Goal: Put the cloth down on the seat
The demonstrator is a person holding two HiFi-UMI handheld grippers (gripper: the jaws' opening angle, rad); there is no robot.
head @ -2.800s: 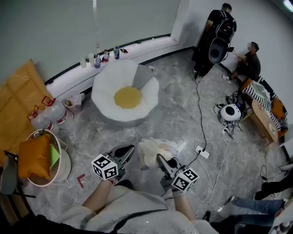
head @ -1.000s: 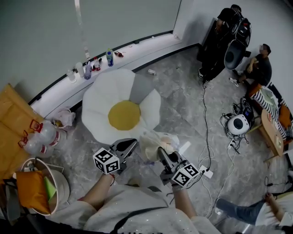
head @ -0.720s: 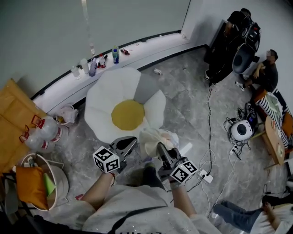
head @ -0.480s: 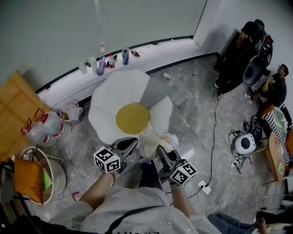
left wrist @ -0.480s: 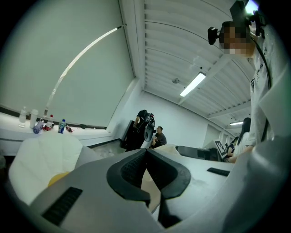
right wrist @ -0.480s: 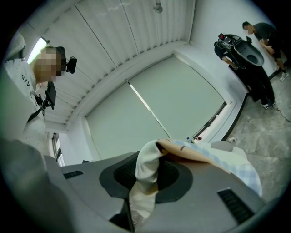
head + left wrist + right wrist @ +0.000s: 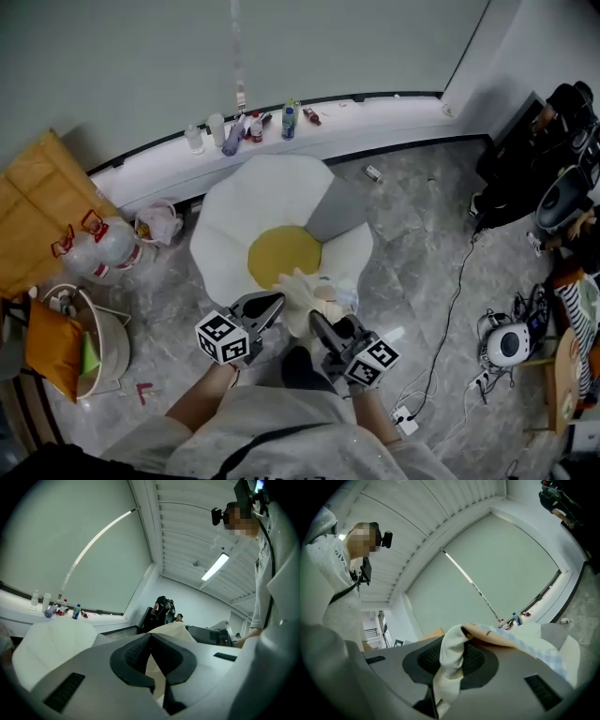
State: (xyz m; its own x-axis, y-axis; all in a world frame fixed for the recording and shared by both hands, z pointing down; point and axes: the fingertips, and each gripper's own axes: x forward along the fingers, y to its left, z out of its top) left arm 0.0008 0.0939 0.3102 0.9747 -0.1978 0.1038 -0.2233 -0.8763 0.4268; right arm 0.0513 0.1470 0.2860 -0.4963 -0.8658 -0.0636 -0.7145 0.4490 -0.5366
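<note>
The seat (image 7: 272,211) is a white flower-shaped cushion with a yellow centre (image 7: 284,255) and a grey back wedge. A cream cloth (image 7: 307,298) with a pale checked patch hangs bunched between both grippers, over the seat's near petals. My left gripper (image 7: 269,305) is shut on one edge of it. In the left gripper view a strip of cloth (image 7: 153,665) runs between the closed pads of the left gripper (image 7: 151,637), and the seat (image 7: 51,639) lies ahead. My right gripper (image 7: 315,324) is shut on the other side, where the cloth (image 7: 449,660) is wadded between the pads of the right gripper (image 7: 457,641).
Several bottles (image 7: 248,127) stand on the wall ledge behind the seat. To the left are an orange bag (image 7: 37,211), water jugs (image 7: 94,253) and a basket (image 7: 89,342). Cables and a round white device (image 7: 506,342) lie on the floor at right, near people (image 7: 562,122).
The person has walked up to the seat. Both grippers and the cloth have moved forward together, and the cloth now hangs over the seat's near edge instead of over the floor.
</note>
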